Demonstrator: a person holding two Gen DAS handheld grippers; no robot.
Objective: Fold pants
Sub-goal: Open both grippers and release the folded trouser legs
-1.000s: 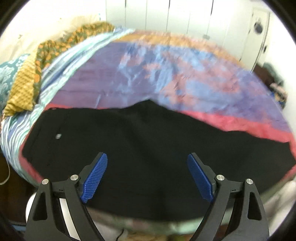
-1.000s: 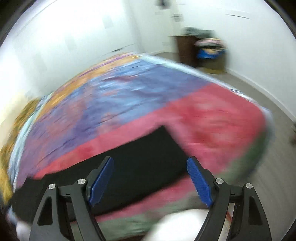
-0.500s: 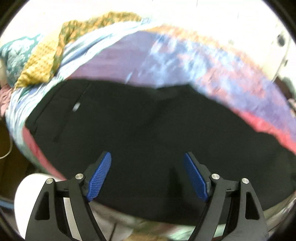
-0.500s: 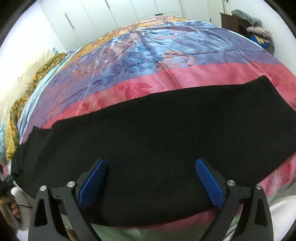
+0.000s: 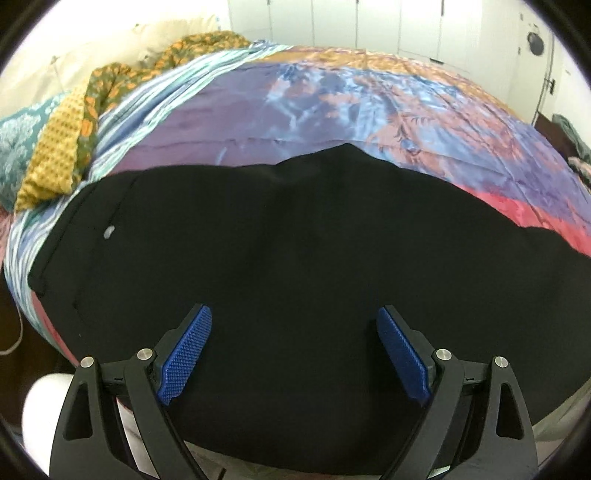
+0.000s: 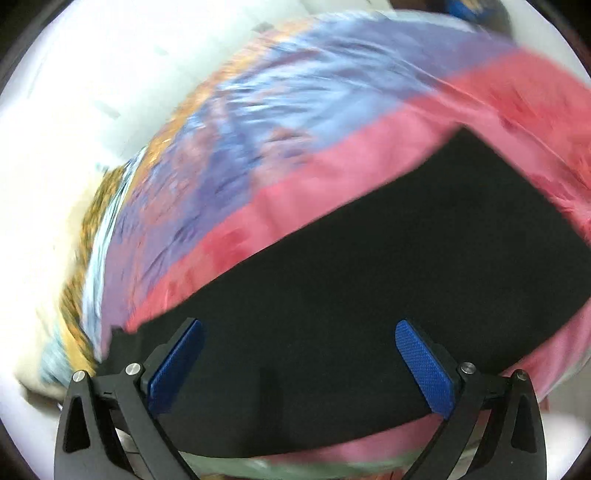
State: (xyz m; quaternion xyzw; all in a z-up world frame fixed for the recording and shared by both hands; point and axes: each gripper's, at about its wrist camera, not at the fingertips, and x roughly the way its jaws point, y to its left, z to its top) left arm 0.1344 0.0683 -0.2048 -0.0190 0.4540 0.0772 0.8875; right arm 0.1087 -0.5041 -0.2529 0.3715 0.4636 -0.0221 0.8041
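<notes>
Black pants [image 5: 295, 240] lie flat across the near side of a bed with a colourful bedspread [image 5: 332, 103]. The waistband with a small silver button [image 5: 109, 232] is at the left. My left gripper [image 5: 293, 314] hovers over the seat area, its jaws opening, and only flat cloth lies beneath them. In the blurred right wrist view, the pant leg [image 6: 388, 277] runs up to the right over the pink band of the bedspread [image 6: 332, 177]. My right gripper [image 6: 299, 326] hangs over the leg. Its jaws stand wide but are closing, with no fabric pinched.
A yellow and orange blanket [image 5: 55, 155] and a teal pillow [image 5: 11, 147] are bunched at the bed's left end. White wardrobe doors [image 5: 332, 22] stand behind the bed. A white round object [image 5: 40, 398] sits low at the left, off the bed edge.
The left gripper has sunk closer to the pants. The right gripper's view has swung and rolled, so the pant leg now runs diagonally and its hem end shows at the right.
</notes>
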